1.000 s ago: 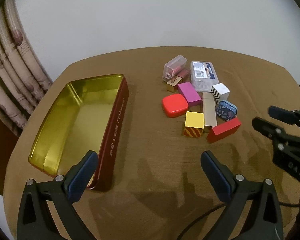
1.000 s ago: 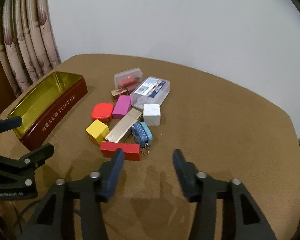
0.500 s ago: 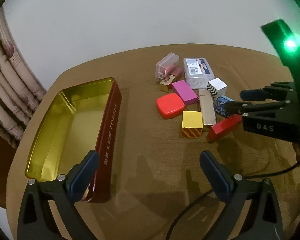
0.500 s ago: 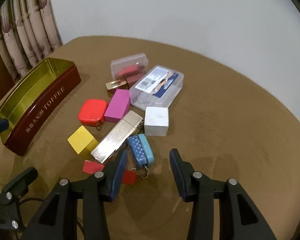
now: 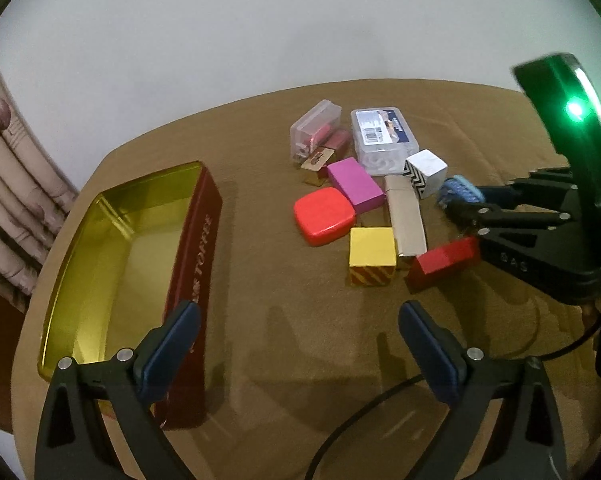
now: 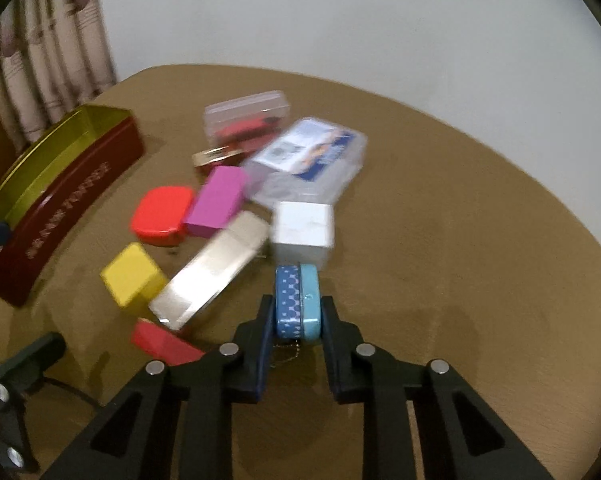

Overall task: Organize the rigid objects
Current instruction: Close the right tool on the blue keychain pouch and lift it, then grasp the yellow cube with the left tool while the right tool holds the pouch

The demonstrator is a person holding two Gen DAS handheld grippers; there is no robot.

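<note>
Right wrist view showed the right gripper (image 6: 297,314) with its jaws just drawn in onto the small blue tin (image 6: 297,301), a two-tone case standing on edge with a bead chain hanging under it; both pads pressed its flat sides, so it was gripped, though whether it had left the cloth could not be told. Just beyond the tin stood the white cube (image 6: 301,229), nearly touching it. To its left lay the long silver box (image 6: 212,270), the yellow cube (image 6: 134,273) and the red block (image 6: 160,342), with the magenta box (image 6: 216,202) and the red rounded case (image 6: 162,220) farther back. Behind those sat two clear plastic boxes (image 6: 308,162), side by side.

From the left wrist view, the left gripper (image 5: 296,344) hung with its jaws wide and nothing between them, above bare tablecloth (image 5: 280,360) next to the near end of the toffee tin (image 5: 198,256). That tin lay open at the left of the table, well apart from the pile, and its gold inside (image 5: 112,264) was bare as far as could be seen.

Judging from this, the sorting had barely begun: nothing yet sat in the toffee tin, and every piece was still in the cluster. The blue tin looked to be the first to go, leaving about nine more to carry across.
</note>
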